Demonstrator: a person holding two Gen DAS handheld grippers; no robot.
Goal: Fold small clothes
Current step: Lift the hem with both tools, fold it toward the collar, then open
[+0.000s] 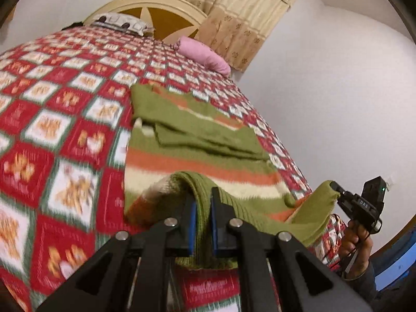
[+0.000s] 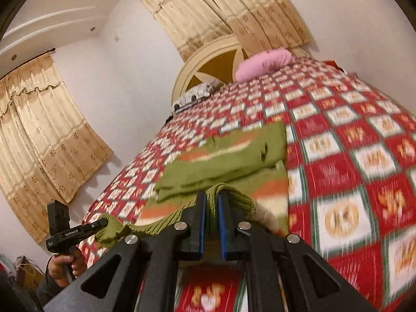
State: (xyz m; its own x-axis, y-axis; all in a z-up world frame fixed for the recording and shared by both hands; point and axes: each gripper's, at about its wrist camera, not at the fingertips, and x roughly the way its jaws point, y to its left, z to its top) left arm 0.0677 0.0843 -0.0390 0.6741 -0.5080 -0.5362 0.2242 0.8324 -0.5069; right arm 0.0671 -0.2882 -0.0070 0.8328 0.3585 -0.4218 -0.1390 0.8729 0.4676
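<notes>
White walls and beige patterned curtains (image 2: pixel 49 127) close the far end of the room, behind a cream and brown round headboard (image 1: pixel 156 13). Below it spreads a bed under a red and white checked quilt (image 1: pixel 65 119), with a pink pillow (image 1: pixel 205 54) and a grey patterned pillow (image 1: pixel 122 23) at its far end. On the near part of the quilt lies a green knitted sweater with orange and cream stripes (image 1: pixel 197 140), its sleeves folded across the body. Its ribbed green hem is raised off the bed at the near edge. The left gripper (image 1: pixel 202 208) has its blue-padded fingers (image 1: pixel 192 215) clamped on the hem's left part. The right gripper (image 2: pixel 212 208) has its fingers (image 2: pixel 201 215) closed on the hem's right part, the knit bunched between them. Both views are blurred.
</notes>
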